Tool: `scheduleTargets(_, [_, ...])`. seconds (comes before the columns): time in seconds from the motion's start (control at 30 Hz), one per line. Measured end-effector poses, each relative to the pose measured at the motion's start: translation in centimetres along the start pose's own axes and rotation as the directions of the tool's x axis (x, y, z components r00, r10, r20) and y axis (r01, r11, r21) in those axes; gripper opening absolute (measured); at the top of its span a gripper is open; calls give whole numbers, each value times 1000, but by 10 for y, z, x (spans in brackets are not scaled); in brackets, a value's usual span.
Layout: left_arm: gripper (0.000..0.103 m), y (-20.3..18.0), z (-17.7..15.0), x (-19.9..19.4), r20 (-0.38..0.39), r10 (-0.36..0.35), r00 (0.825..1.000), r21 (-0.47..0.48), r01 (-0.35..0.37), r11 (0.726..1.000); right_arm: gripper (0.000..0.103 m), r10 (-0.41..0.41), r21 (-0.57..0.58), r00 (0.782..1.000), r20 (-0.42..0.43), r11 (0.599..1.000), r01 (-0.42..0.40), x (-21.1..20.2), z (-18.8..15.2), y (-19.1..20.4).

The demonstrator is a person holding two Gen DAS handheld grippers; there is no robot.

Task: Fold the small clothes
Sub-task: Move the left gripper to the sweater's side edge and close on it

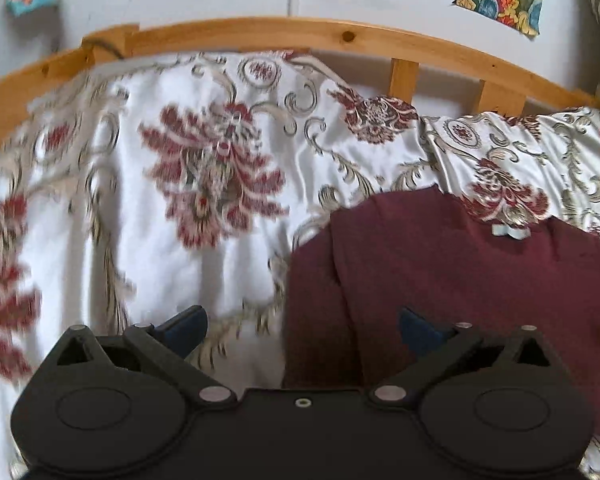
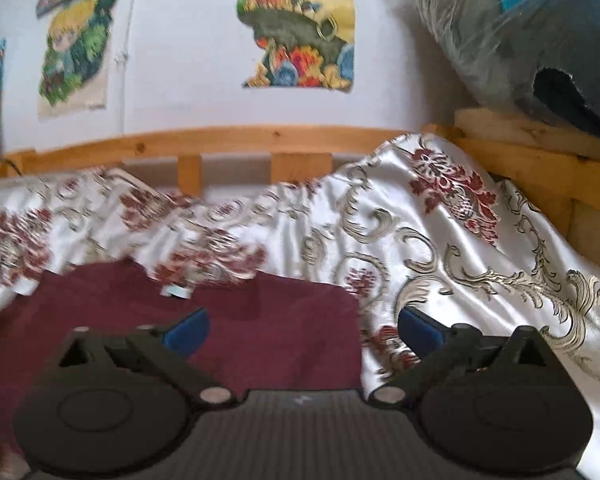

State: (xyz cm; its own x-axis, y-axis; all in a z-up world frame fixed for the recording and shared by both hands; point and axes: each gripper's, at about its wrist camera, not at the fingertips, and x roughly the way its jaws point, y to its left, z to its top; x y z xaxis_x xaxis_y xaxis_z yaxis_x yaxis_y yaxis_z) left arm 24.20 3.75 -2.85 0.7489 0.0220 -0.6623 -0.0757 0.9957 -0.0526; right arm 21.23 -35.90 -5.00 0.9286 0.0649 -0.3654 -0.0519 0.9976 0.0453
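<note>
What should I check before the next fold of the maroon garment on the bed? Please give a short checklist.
1. Left gripper open, nothing between its pads: ok.
2. Right gripper open, holding nothing: ok.
3. Maroon garment lies flat on the floral bedspread: ok, with its left side folded over.
4. Neck label at the far edge, so the collar points away: ok.
5. Near hem visible: cannot tell, the grippers hide it.

The left matte black plastic two-finger gripper has round housings, silver pivot pins, a small ringed screw hole and blue fingertip pads. The right black gripper matches it, with a ribbed centre plate.
</note>
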Motion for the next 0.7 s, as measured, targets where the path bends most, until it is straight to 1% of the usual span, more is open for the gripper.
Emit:
scheduleTargets(0.13, [102,2,-17,-6,-1,-27,1000,12,27,1000,103,23,11,1000,-18,1000,-23,-15,-1,25])
scheduleTargets(0.23, [102,-3,-22,-8,-5,-33,999,39,33,999,103,30,-5,999,-43,1000,-30,-20,-3,47])
scheduleTargets(0.37, [102,-8,-24,-7,-16,-49,999,60,50,997,103,38,-32,998,-58,999,-40,-26,-15,74])
scheduleTargets(0.47, [102,-11,-25,-1,-29,-40,999,62,42,997,103,65,-94,996,-65,993,-71,-27,-26,92])
scheduleTargets(0.57, [102,-13,-26,4,-53,-40,998,59,43,997,103,34,-178,998,-59,983,-44,-22,-35,106])
scheduleTargets(0.7, [102,-14,-28,7,-63,-35,997,61,39,997,103,35,-219,996,-78,974,-51,-15,-45,113])
